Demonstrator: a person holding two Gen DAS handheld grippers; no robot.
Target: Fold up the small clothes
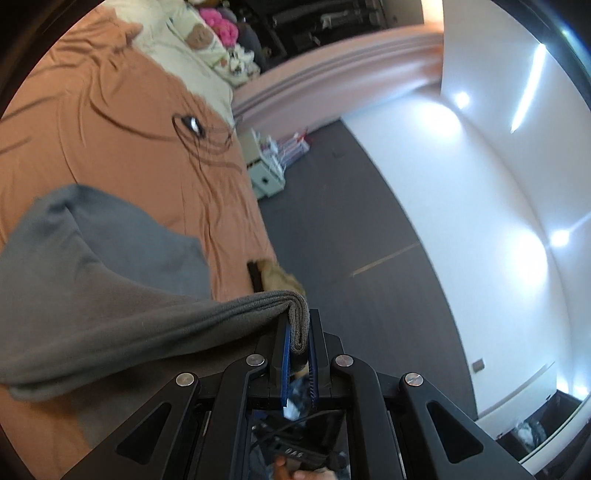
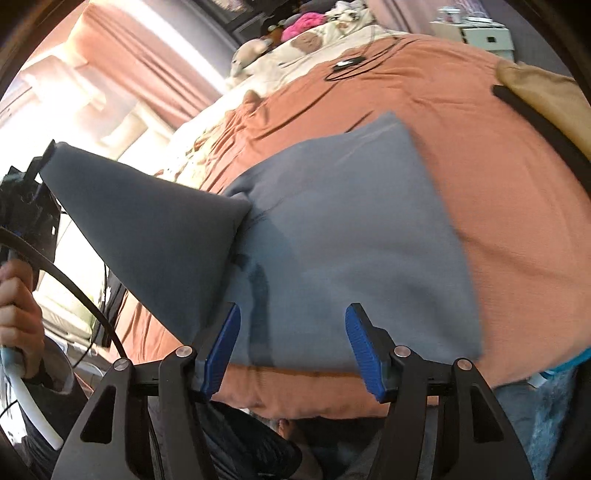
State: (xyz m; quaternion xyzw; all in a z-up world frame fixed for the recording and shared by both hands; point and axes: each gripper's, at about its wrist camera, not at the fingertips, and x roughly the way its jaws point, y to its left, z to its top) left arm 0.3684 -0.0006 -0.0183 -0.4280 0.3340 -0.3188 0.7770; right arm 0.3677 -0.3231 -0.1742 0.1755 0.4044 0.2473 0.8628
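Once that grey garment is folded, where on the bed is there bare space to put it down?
The orange sheet is bare between the grey garment and the tan cloth at the bed's edge, and between the garment and the black cable. The pillow end is crowded with a cream blanket and pink toy.

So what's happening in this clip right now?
A person with a handheld gripper in each hand is folding a grey garment on a bed with an orange sheet. The left gripper is shut on a bunched edge of the garment and holds that part lifted off the bed. The right gripper is open with nothing between its fingers, hovering over the part that lies flat on the sheet. The fold is not finished yet.
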